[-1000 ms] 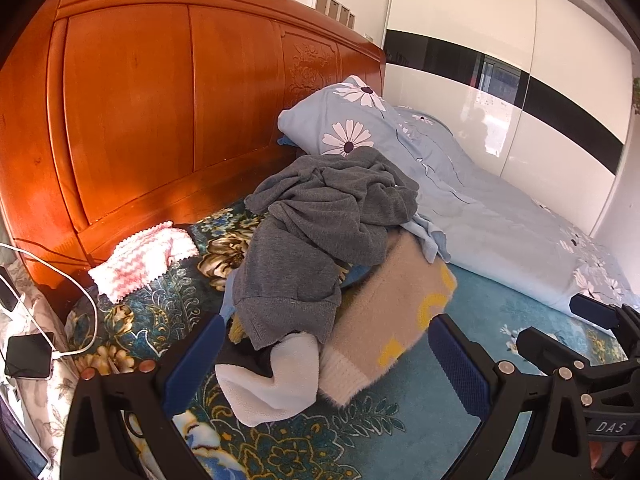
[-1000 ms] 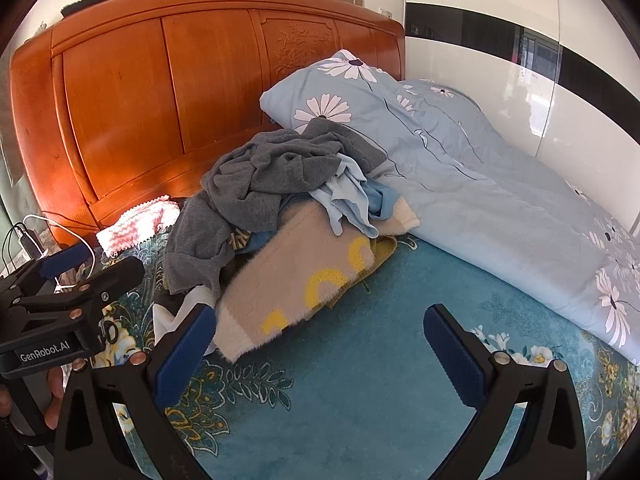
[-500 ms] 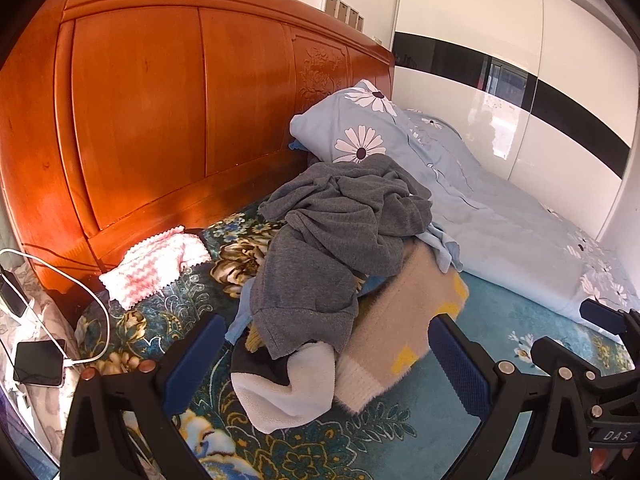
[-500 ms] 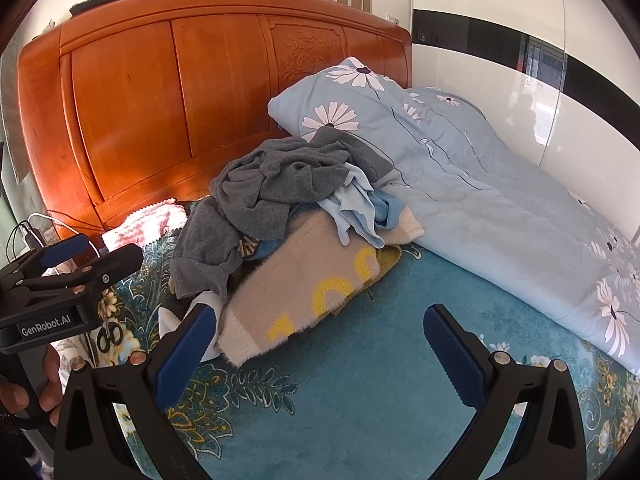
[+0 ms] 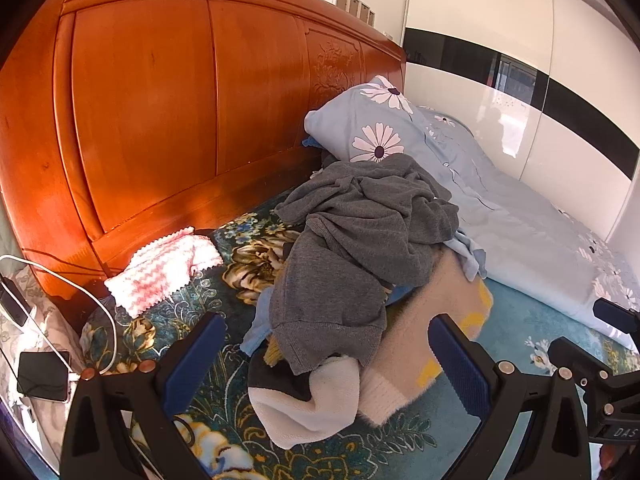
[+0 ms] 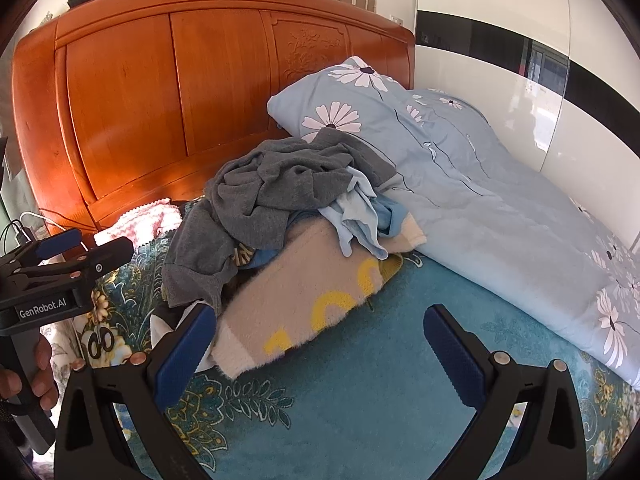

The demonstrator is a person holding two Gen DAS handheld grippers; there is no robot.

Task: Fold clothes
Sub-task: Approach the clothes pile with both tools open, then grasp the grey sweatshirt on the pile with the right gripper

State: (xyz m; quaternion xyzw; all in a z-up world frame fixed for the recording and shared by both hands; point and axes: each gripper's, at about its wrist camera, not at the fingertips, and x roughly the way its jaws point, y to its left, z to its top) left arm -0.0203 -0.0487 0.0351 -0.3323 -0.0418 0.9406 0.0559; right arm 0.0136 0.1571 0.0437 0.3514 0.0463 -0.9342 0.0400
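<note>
Wooden headboard (image 5: 180, 120) is standing at left, with a pink cloth (image 5: 164, 268) lying at its foot. Centre: the clothes pile (image 5: 360, 264) is resting on the teal bedspread (image 6: 360, 392), grey sweater (image 6: 276, 188) on top, beige knit (image 6: 304, 304) beneath. Right: a blue quilt (image 6: 500, 216) is lying alongside. Left gripper (image 5: 326, 354) and right gripper (image 6: 316, 346) are hovering before the pile, fingers apart, gripping nothing.

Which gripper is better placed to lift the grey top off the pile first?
Left, probably. The left gripper is open with the grey top hanging right between its fingers. The right gripper, also open, faces bare blue bedspread and the beige sweater.
</note>
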